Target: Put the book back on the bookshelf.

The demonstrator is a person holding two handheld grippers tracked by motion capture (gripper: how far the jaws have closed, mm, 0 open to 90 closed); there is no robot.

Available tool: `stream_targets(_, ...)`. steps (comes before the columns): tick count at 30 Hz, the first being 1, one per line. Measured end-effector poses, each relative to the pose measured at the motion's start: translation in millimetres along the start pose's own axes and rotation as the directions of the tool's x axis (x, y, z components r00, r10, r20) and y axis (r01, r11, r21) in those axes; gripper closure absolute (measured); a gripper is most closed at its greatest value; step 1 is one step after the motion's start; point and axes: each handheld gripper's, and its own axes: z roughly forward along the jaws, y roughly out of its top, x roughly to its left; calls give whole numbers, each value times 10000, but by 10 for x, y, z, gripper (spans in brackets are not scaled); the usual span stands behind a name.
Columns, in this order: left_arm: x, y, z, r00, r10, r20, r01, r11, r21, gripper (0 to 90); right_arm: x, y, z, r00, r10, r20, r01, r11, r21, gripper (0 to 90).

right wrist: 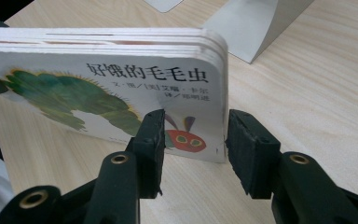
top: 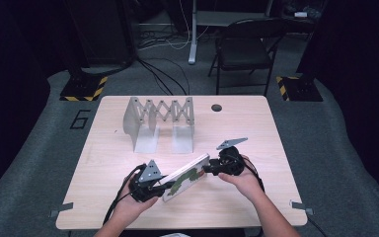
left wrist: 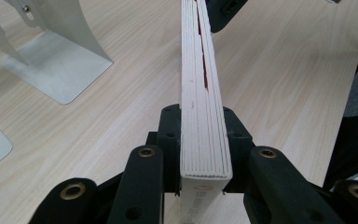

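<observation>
High view: a person holds a board book (top: pixel 186 177) just above the wooden table (top: pixel 256 123), between the left gripper (top: pixel 154 187) and the right gripper (top: pixel 212 168). A metal folding bookend rack (top: pixel 159 123) stands on the table beyond both grippers, well apart from the book.

Left gripper view: the jaws are clenched on the near end of the board book (left wrist: pixel 204 116), one pad on each cover. The book stands on edge and extends straight ahead of the jaws toward the other gripper. One plate of the rack (left wrist: pixel 60 51) lies ahead and to the left of these jaws.

Right gripper view: the right gripper (right wrist: pixel 193 140) has parted jaws. One jaw lies in front of the cover of the board book (right wrist: pixel 107 98) and the other stands just past the book's corner. The gap looks wider than the book, so this gripper appears released, bracketing the corner rather than gripping it.

Hazards, as a judgement:
- The left gripper probably carries the whole book from one end. The long overhang could lever the book downward, or let it slip through the pads.
- If the right jaws close in this position, they may catch only the rounded corner and skew the book.
- The pages are slightly fanned, so a loose clench may grip outer leaves only.
</observation>
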Motion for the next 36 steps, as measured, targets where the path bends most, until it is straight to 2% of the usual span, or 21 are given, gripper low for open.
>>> stream_targets(2,-12,-22,-4,10000,-22,-30,23,9999,103,742,1,8,16,9999,106,-88,-106,9999,37,564)
stream_targets(6,-25,-34,1,9999,-64,148,62,9998,193,730,-2,13,31,9999,69,-112,-69,10000,39,564)
stream_targets(9,-32,-38,-2,9998,56,177,-59,9998,176,717,0,24,43,9999,-74,-100,75,10000,41,566)
stream_targets(13,-22,-39,9,9998,-142,146,141,9999,86,709,13,29,56,9998,26,-216,-23,9999,119,566)
stream_targets(15,-19,-40,39,9994,-300,154,300,9995,17,710,20,28,74,9997,-96,-222,99,9999,123,559)
stream_targets(23,-11,-9,204,9992,-371,149,370,9993,89,671,19,25,89,9997,-162,-185,164,9998,125,555)
stream_targets(24,-17,0,236,9995,-301,-11,301,9993,202,669,24,25,92,9998,-110,-183,114,9998,169,555)
stream_targets(26,-27,7,257,9989,-453,-137,455,9989,147,681,32,22,98,9999,-5,-134,7,9999,133,554)
stream_targets(28,-34,14,264,9989,-391,-240,394,9991,129,700,44,23,109,9999,59,-101,-57,9998,180,550)
stream_targets(30,-36,12,266,9983,-455,-364,457,9990,35,701,32,25,114,9998,-184,-85,185,9997,170,549)
stream_targets(36,-36,6,264,9963,-775,-380,766,9968,-245,702,33,28,126,9998,-188,-49,189,9996,209,546)
